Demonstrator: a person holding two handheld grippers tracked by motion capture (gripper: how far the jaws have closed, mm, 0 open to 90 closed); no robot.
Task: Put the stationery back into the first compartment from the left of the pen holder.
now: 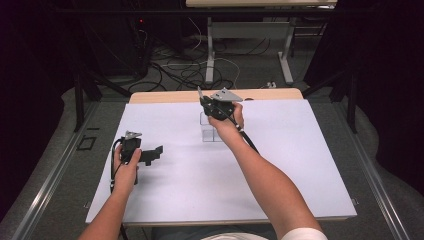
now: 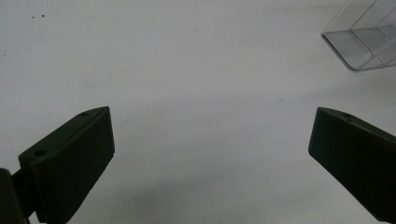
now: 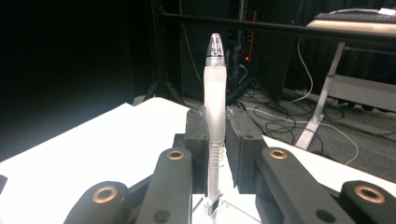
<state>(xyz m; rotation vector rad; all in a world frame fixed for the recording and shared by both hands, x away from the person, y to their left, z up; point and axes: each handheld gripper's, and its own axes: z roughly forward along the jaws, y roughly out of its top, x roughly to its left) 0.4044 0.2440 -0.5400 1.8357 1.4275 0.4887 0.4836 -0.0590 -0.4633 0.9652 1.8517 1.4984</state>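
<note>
While held: pen (image 3: 214, 102) clamped upright in right gripper (image 1: 214, 107), over clear box (image 1: 212, 131).
Left gripper (image 1: 150, 154): jaws apart, empty, resting on table (image 1: 280, 165).
Remaining: likely lowering pen into box.

Black tongs, a frosted pen, a clear box, a white table sheet

Both grippers are black: the right gripper (image 3: 216, 140) has brass-coloured rivets on its arms, the left gripper (image 2: 210, 154) has matte black jaws with fine ribbing. The pen (image 3: 215, 100) between the right jaws is frosted white with a clear tip and a silvery spring. Beyond the left jaws, the box (image 2: 369, 39) is colourless and see-through. The table cover (image 1: 280, 165) under both is plain white; the table edge (image 1: 165, 96) behind it is pale wood.
</note>
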